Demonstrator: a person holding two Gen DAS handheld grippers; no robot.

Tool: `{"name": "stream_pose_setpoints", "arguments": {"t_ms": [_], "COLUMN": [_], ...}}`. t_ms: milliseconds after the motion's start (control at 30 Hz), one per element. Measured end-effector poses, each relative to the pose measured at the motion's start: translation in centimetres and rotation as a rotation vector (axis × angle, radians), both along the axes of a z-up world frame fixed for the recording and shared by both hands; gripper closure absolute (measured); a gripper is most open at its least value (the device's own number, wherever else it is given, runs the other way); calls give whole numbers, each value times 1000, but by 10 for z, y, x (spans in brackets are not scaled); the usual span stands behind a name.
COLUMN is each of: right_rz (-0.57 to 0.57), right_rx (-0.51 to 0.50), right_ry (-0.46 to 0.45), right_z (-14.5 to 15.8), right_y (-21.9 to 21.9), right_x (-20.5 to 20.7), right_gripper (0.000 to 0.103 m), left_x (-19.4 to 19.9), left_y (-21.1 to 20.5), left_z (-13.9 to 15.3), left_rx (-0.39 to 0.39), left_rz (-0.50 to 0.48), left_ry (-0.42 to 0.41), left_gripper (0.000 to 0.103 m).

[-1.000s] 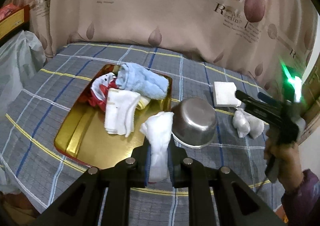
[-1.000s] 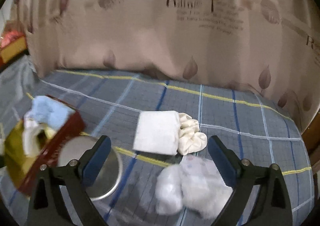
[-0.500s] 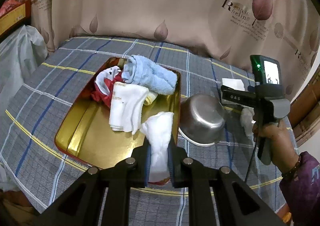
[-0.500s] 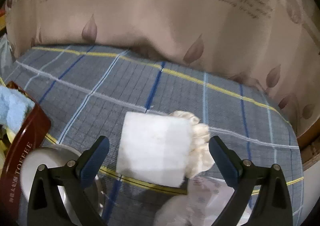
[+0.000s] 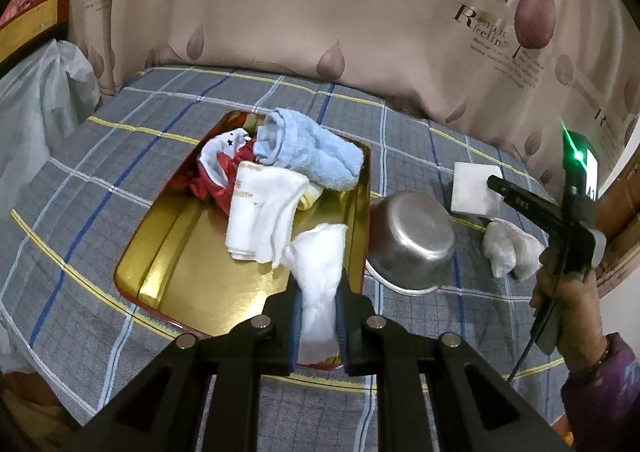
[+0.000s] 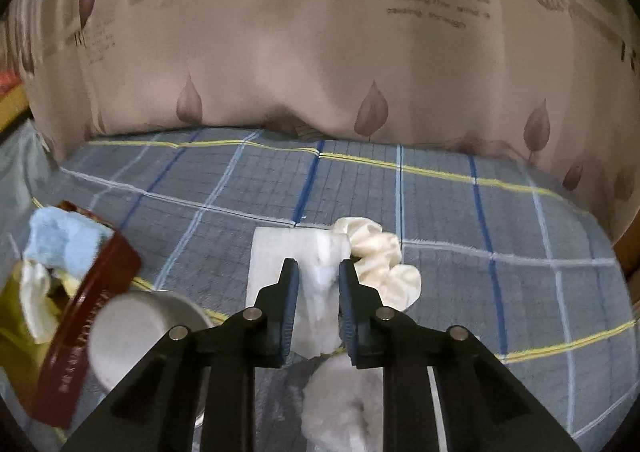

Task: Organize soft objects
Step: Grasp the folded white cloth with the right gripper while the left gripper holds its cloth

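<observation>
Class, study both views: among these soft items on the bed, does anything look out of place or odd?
Yes: a steel pot lies tipped on its side on the bedspread, beside the gold tray of cloths. It is hard metal among soft things, and not standing upright.

A home bedroom: a plaid bedsheet meets a satin leaf-print curtain printed "love".

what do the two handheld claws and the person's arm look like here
Both claws are matte black, with angular triangular cut-outs, silver round bolts at the joints and blue ribbed pads lining the fingers: the left claw and the right claw match. Seen from the side, the right unit has a pistol-style handle, a green light, a small screen, white lettering and a thin black cable. The right hand wears a bead bracelet and purple sleeve.
</observation>
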State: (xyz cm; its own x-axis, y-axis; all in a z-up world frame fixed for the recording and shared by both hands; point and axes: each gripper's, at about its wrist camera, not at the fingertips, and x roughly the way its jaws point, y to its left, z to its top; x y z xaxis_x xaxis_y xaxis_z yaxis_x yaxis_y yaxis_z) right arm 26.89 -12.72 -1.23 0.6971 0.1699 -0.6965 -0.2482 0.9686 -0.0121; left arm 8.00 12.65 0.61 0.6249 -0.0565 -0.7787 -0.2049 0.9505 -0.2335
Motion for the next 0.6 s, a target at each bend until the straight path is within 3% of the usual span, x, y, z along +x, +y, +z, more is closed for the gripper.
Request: {"name": "stream_pose_setpoints", "arguments": {"t_ms": [167,600], "right_rz": [22,72], "right_rx": [68,204], "right_ry": [13,-70], "right_z": [5,44], "right_y": [-5,-22], "right_x": [-9,-75], "right_gripper": [88,88], "left_x": [-1,-4], "left_y": [1,23], "left_z": [4,7], "left_rx": [9,39], "left_rz": [0,62], "left_ry": [-10,-23], "left_gripper": [87,87]}}
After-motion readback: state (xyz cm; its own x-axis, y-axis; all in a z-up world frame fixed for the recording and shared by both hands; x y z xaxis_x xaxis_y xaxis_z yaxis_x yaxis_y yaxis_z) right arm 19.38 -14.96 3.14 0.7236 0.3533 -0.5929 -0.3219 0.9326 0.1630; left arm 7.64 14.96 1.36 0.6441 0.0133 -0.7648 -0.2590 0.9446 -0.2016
